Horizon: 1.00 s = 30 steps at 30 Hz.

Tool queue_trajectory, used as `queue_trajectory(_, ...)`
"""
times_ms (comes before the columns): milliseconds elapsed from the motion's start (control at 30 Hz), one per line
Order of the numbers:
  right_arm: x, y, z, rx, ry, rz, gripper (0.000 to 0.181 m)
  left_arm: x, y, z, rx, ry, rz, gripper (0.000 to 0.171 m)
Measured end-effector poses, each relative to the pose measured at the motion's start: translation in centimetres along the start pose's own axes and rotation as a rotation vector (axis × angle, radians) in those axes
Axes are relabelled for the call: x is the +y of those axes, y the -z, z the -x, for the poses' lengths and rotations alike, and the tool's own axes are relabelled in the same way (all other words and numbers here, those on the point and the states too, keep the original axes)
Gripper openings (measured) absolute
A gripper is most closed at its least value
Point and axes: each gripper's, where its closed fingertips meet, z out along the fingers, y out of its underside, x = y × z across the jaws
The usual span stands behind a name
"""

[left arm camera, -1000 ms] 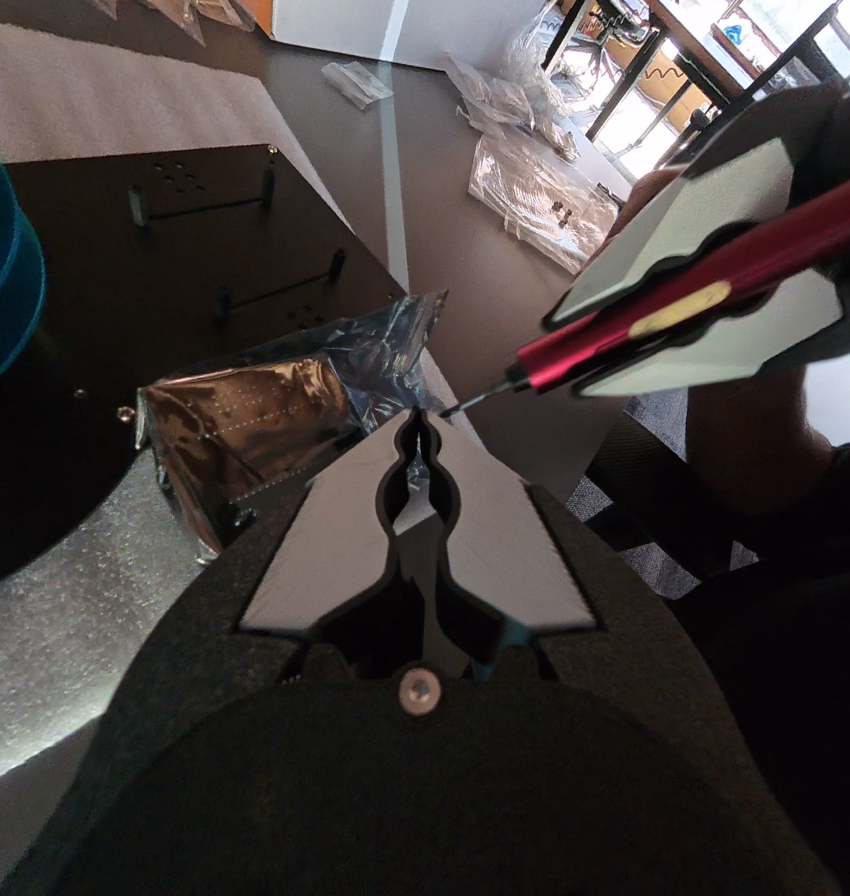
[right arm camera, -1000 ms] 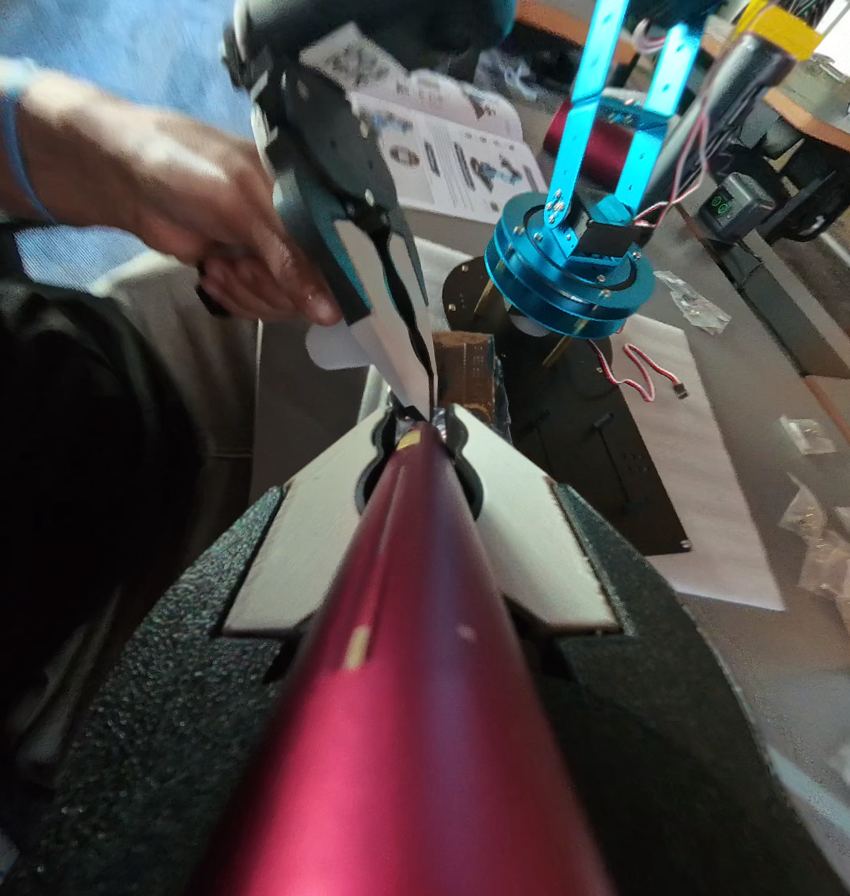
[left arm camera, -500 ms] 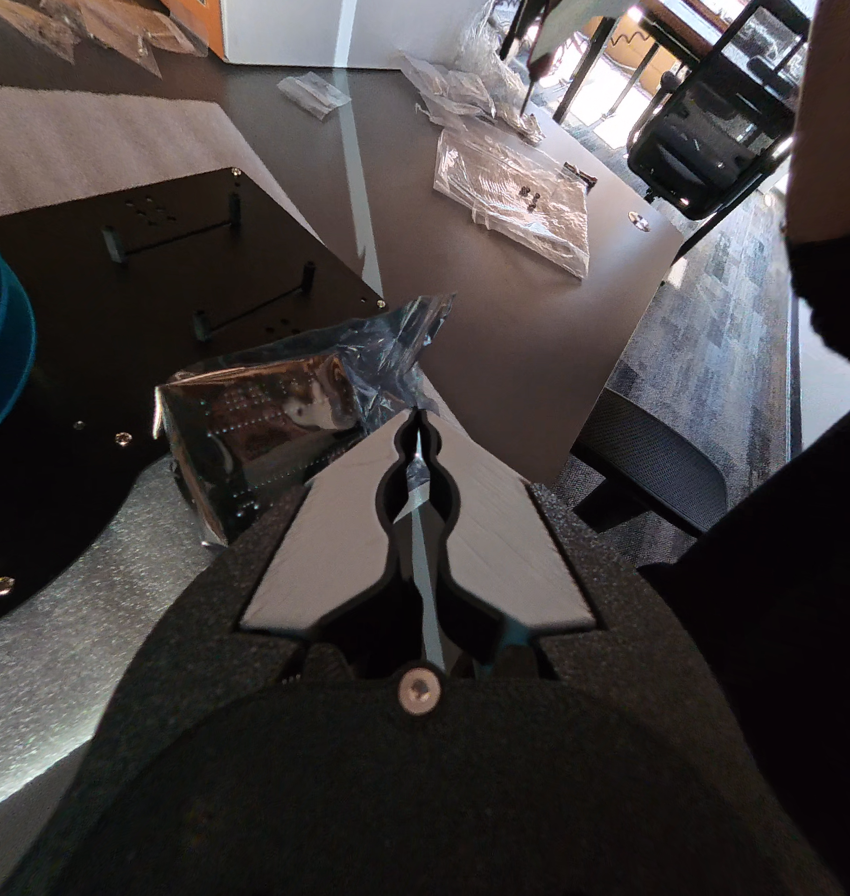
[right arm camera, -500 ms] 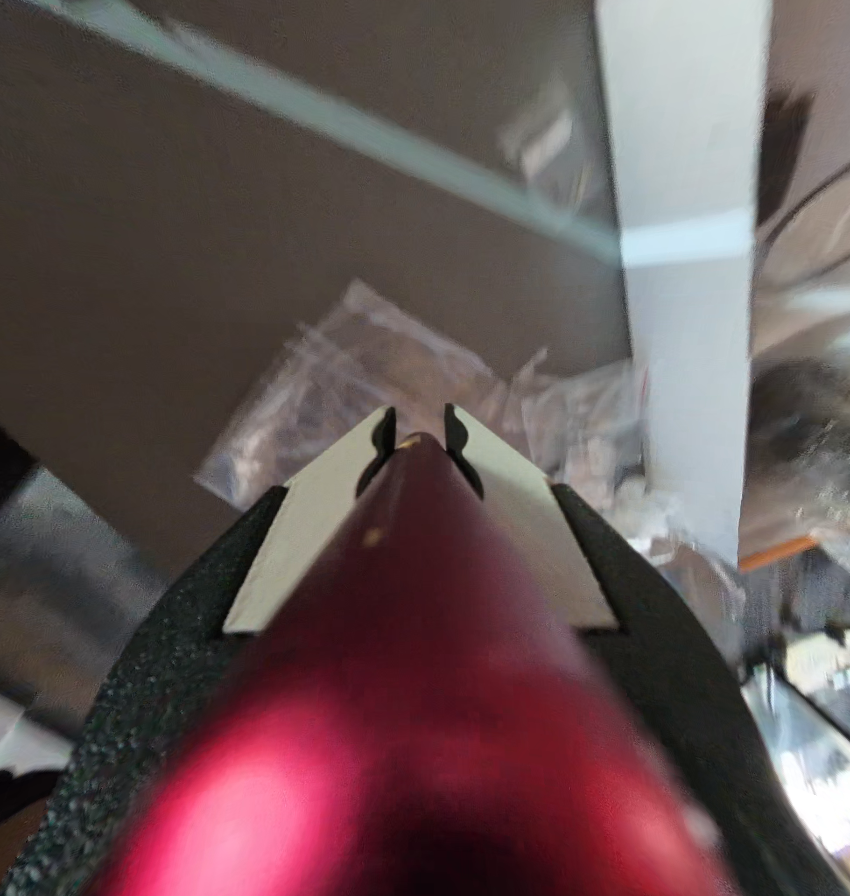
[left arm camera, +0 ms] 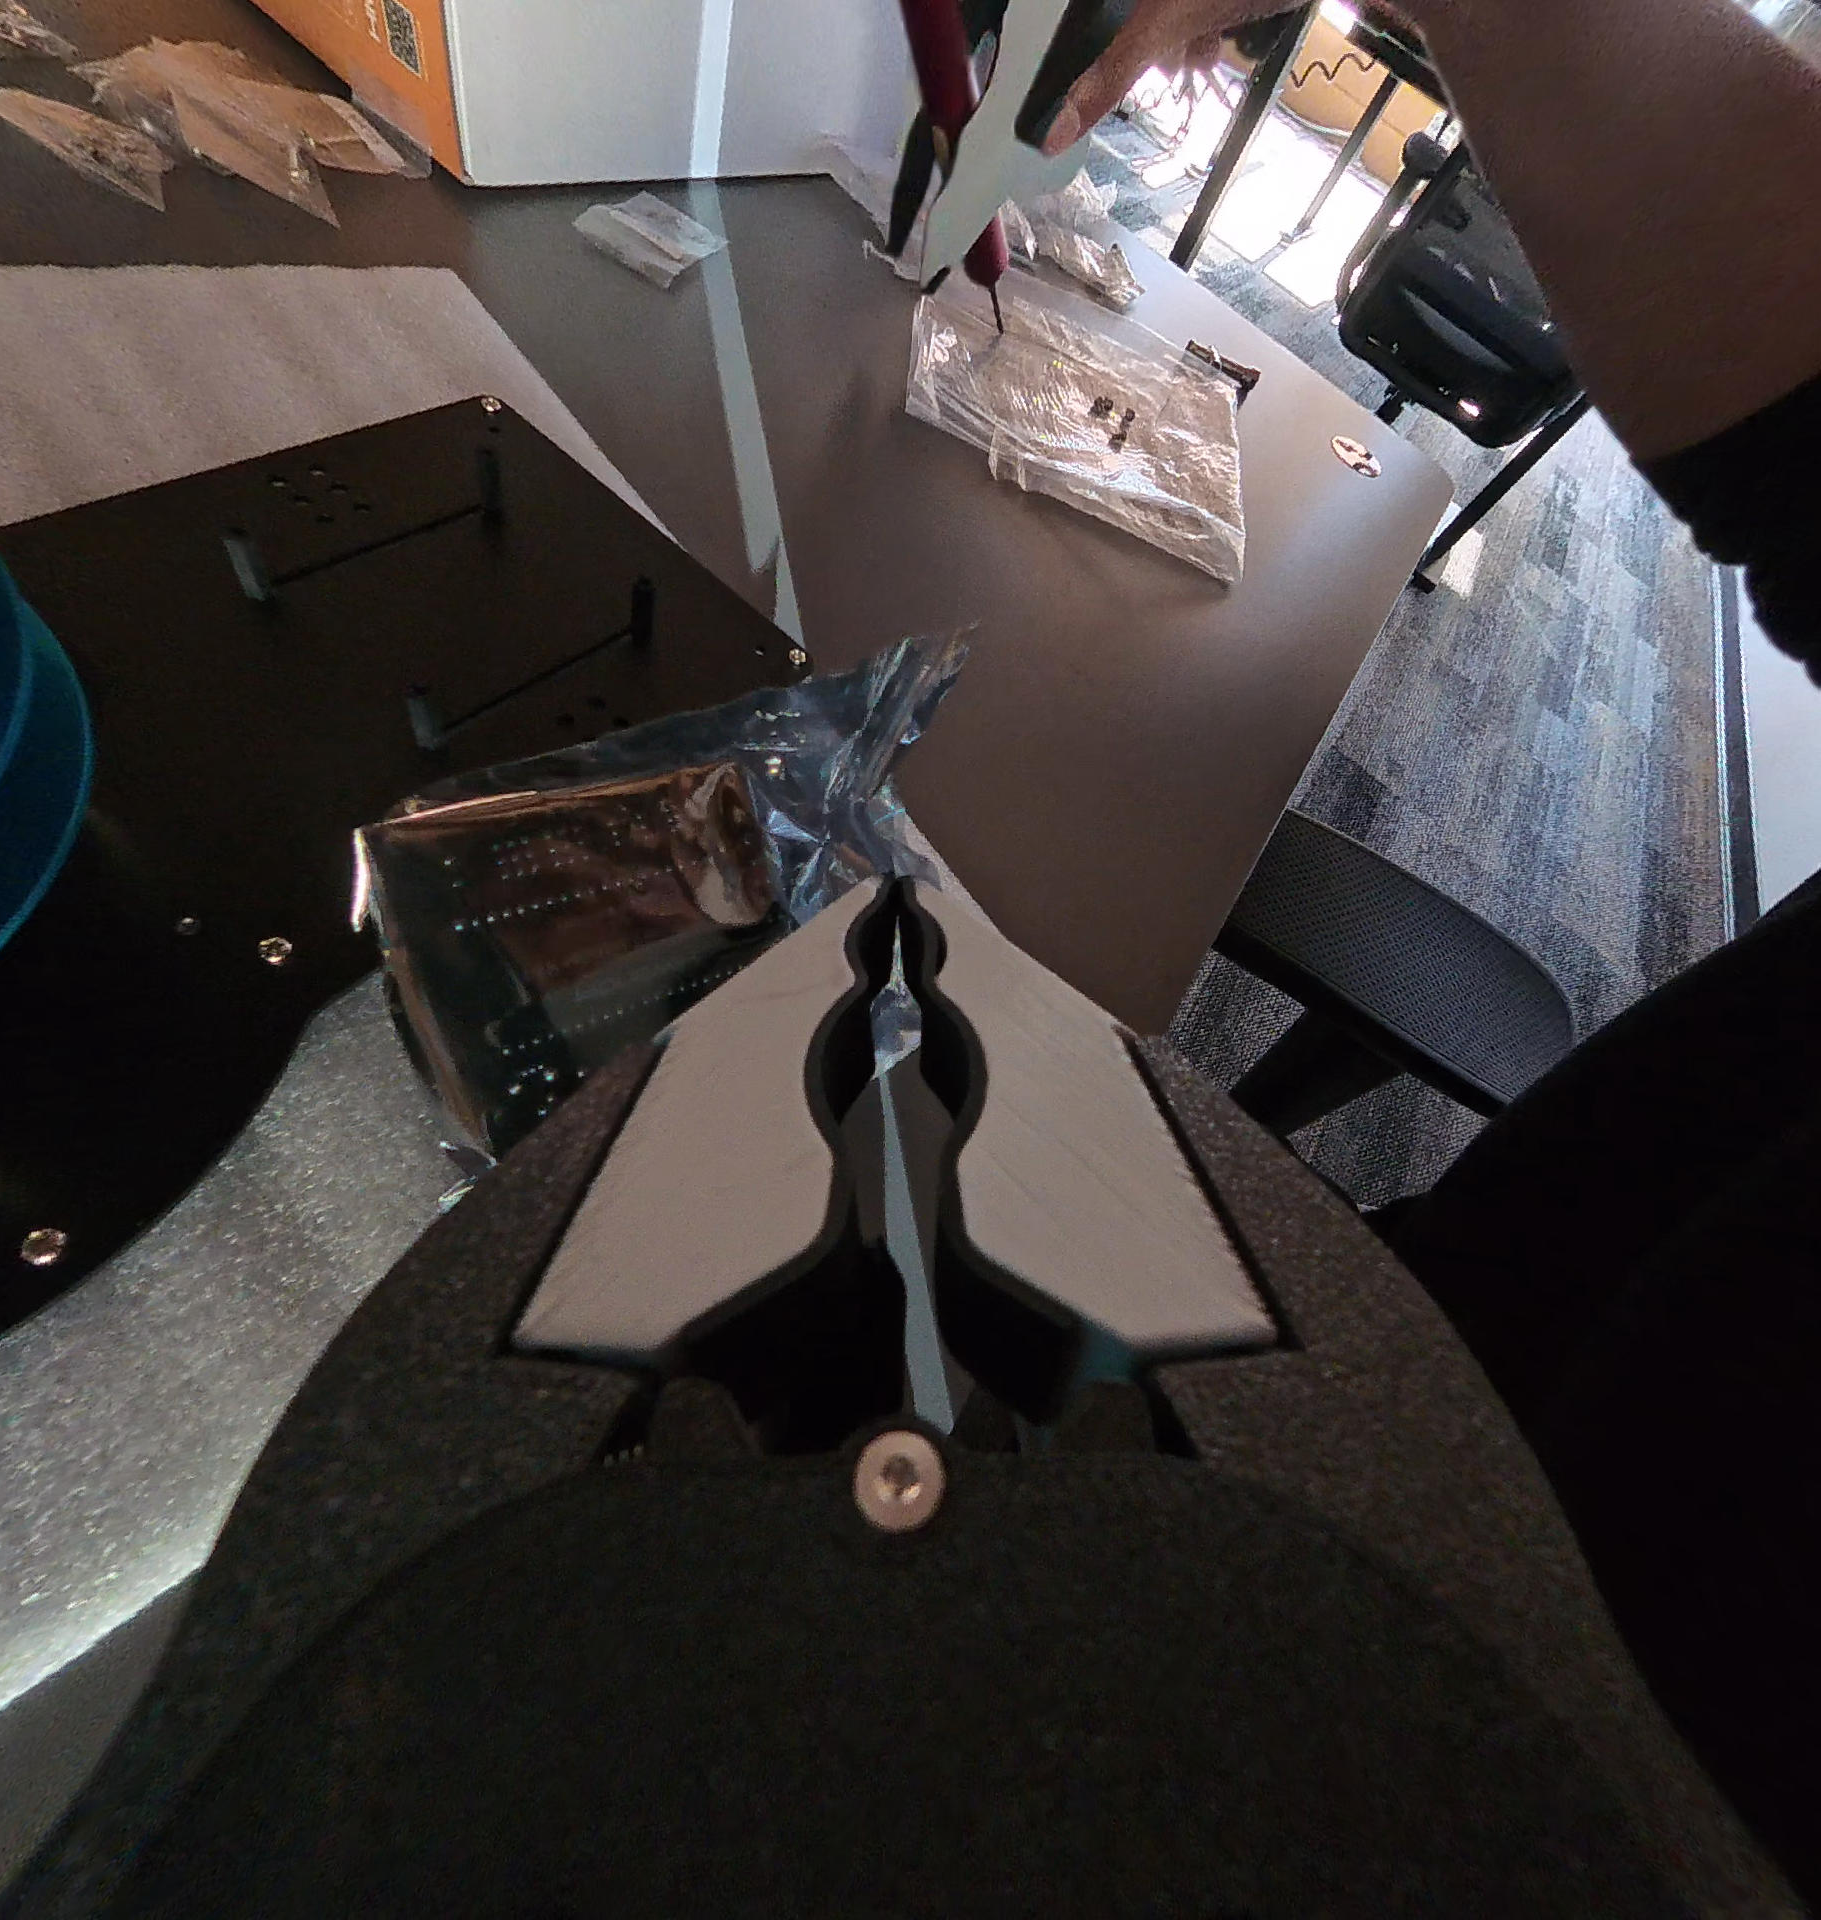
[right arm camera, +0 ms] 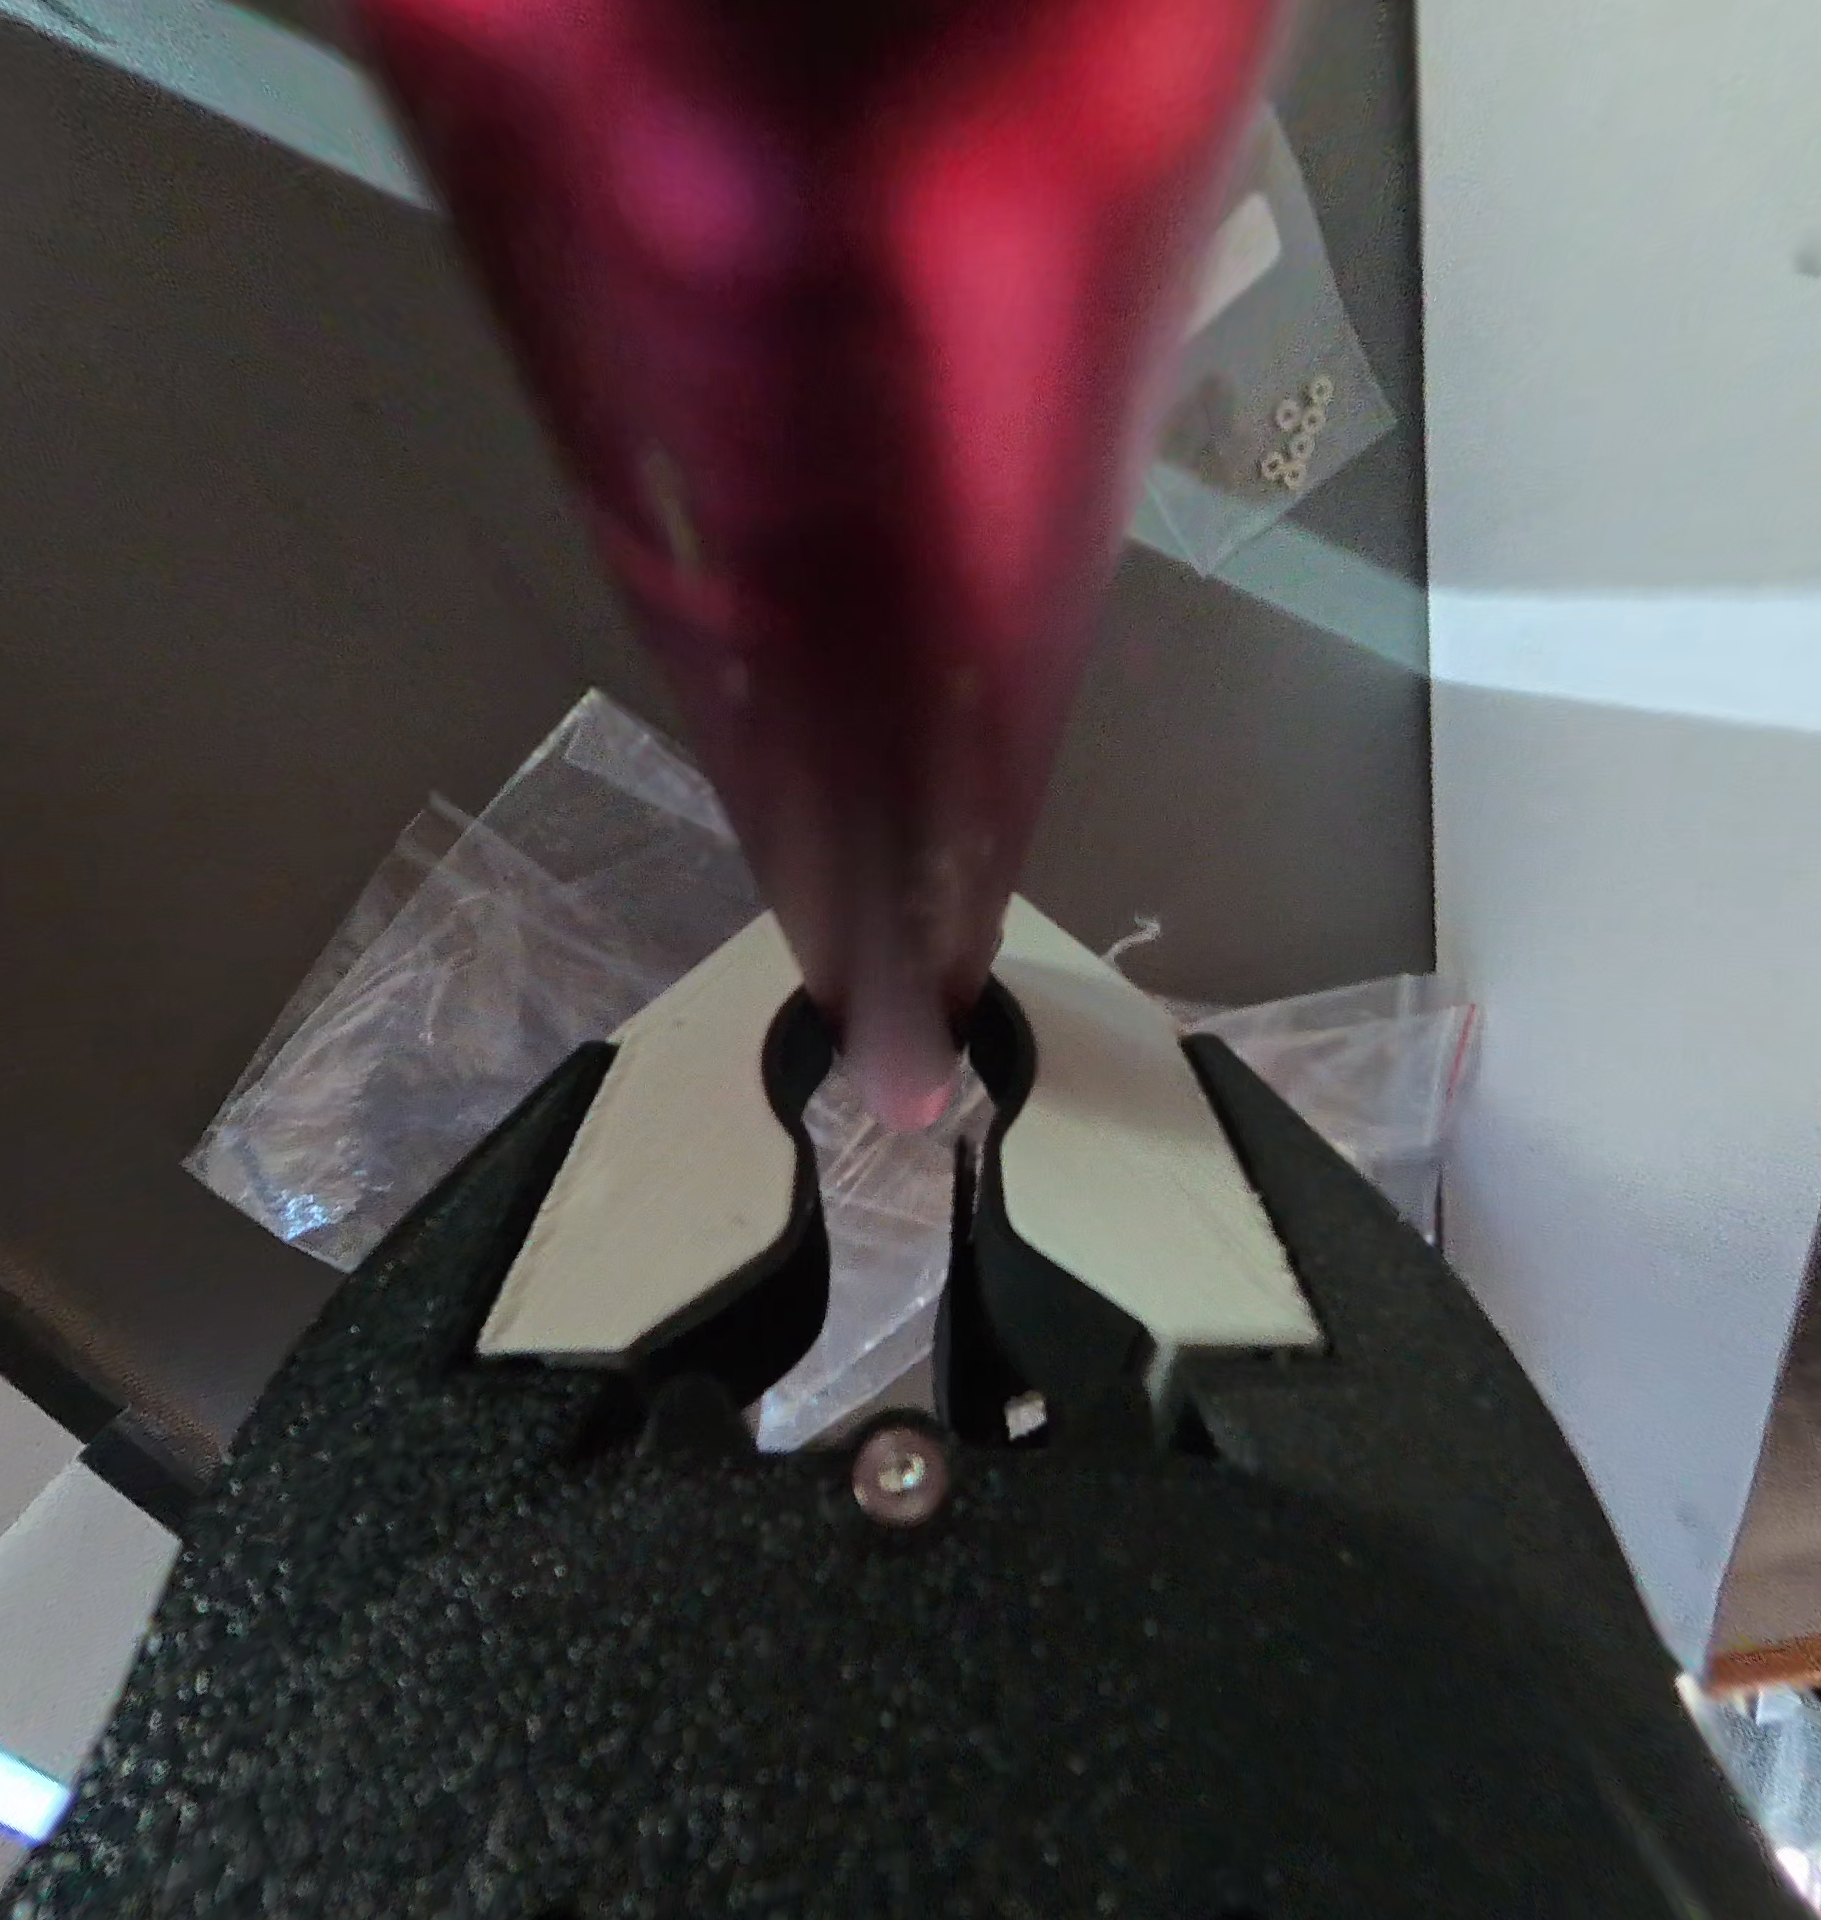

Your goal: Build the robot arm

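Left gripper [left arm camera: 898, 914] pinches crinkled silver foil bag [left arm camera: 615, 914] at the desk's [left arm camera: 1093, 665] near edge; right gripper [right arm camera: 901, 1023] clamps slim red metal screwdriver [right arm camera: 833, 468], tip down on clear plastic bag [left arm camera: 1082, 436] toward the far edge.

Left gripper [left arm camera: 898, 914]: black, white-padded jaws pinched together low.
Right gripper [right arm camera: 890, 1049]: jaws clamped, pointing downward (hand [left arm camera: 1124, 52] above).
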Motion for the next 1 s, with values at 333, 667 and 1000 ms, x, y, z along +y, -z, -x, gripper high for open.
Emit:
queue_trajectory(333, -1.6, -2.6, -0.4, -0.038, 0.035, -0.070, 0.019, 0.0, -0.3, 0.0, -0.016, -0.016, 0.005, 0.000)
queue_trajectory(667, -3.0, -2.7, -0.9, -0.049, 0.033, -0.278, 0.017, 0.2, -0.6, 0.1, -0.014, -0.014, 0.008, 0.000)
queue_trajectory(1000, -3.0, -2.8, -0.7, -0.067, 0.030, -0.269, 0.016, 0.2, -0.7, 0.1, -0.019, -0.022, 0.011, 0.000)
